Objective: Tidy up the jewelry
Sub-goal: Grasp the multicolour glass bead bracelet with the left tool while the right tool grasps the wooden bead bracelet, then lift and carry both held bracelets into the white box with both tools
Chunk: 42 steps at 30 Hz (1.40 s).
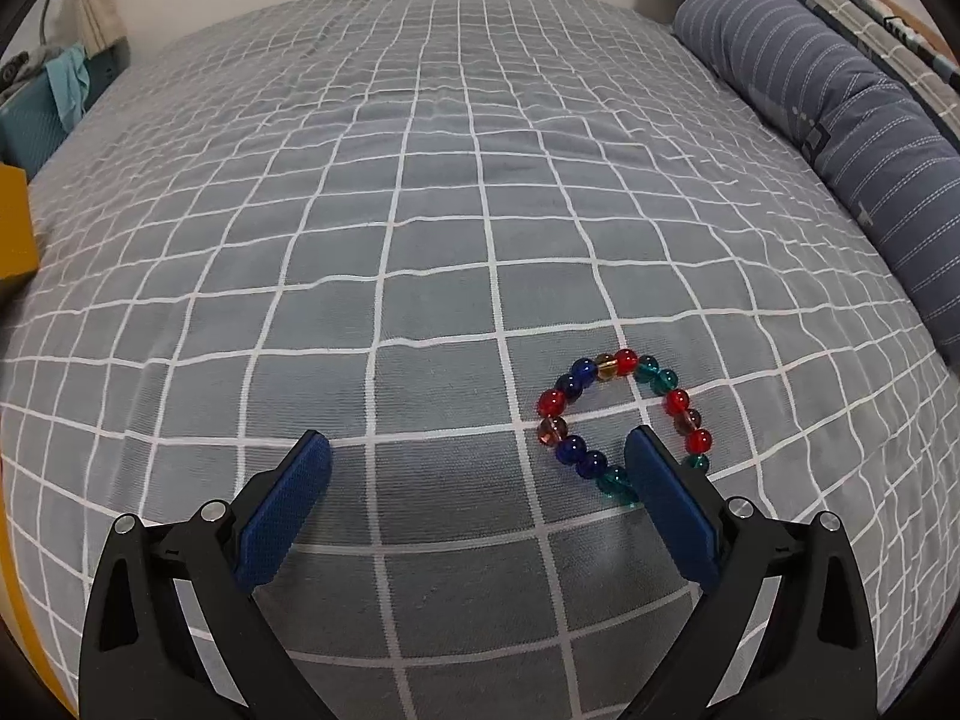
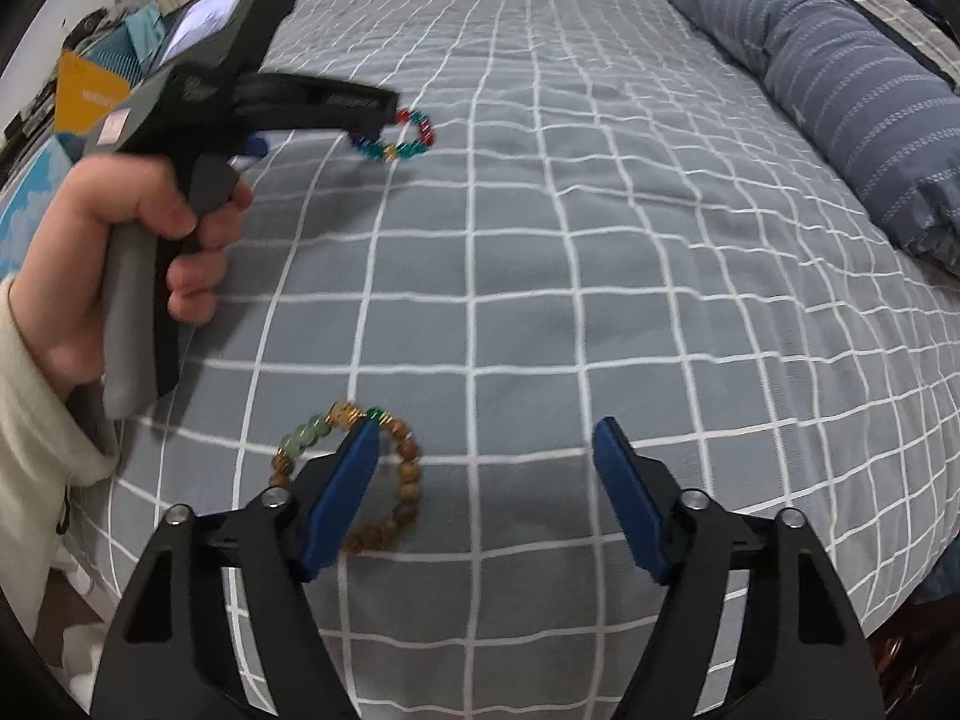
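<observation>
Lying beside right finger, glass-bead bracelet (image 1: 624,426), left gripper (image 1: 477,450) spread

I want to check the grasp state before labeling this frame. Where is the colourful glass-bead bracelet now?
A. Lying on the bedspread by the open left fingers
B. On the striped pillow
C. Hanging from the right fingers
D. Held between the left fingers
A: the colourful bracelet lies flat on the checked bedspread, with the left gripper wide open and one finger over its near edge.

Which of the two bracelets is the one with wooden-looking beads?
The brown and pale green bracelet by the right gripper. The other bracelet, by the left gripper, has shiny red, blue and teal beads.
</observation>
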{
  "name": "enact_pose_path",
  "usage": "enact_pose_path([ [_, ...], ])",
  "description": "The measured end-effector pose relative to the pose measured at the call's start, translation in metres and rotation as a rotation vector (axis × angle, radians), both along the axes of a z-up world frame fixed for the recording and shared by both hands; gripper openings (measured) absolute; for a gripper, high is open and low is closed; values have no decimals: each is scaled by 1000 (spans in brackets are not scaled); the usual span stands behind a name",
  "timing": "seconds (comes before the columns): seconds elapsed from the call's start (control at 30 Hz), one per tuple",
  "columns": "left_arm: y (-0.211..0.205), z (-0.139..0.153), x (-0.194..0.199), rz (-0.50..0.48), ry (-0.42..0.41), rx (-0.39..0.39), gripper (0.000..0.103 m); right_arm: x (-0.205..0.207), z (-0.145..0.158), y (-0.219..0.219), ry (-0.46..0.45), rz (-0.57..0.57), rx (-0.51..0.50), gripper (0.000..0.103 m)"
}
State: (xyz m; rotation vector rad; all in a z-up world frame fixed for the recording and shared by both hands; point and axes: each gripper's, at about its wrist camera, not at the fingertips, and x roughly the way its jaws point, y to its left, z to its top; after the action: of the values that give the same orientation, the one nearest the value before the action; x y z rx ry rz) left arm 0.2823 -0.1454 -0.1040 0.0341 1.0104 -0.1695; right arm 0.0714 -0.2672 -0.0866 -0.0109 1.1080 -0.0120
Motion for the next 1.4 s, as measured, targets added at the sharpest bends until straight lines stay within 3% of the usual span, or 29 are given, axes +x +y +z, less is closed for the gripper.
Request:
enact_pose_path([
  [0.17,-5,-2,-1,-27,-5,16,85,-3,-8,6,30,17,15,54],
  [0.23,-6,-2,-2,-38,-5,22,71,-3,-9,6,35,20,29,47],
  [0.37,-6,-1,-3,-59,-4,25,57,-4,-9,7,40,34,40,35],
  [0.43,-5,-1,-3,-64,-5,27,42,-5,-9,9,40,40,40,28],
  [0.57,-3,1,-3,-73,10,19,26,-6,-8,11,41,44,35,21],
  [0.63,-3,2,-4,-88,16,9,12,-5,-8,11,40,43,31,16],
  [0.73,-5,5,-7,-97,10,21,9,-5,-6,11,40,39,25,8],
  [1.4,-1,50,-28,-130,-16,4,9,-3,21,6,-11,28,44,8],
])
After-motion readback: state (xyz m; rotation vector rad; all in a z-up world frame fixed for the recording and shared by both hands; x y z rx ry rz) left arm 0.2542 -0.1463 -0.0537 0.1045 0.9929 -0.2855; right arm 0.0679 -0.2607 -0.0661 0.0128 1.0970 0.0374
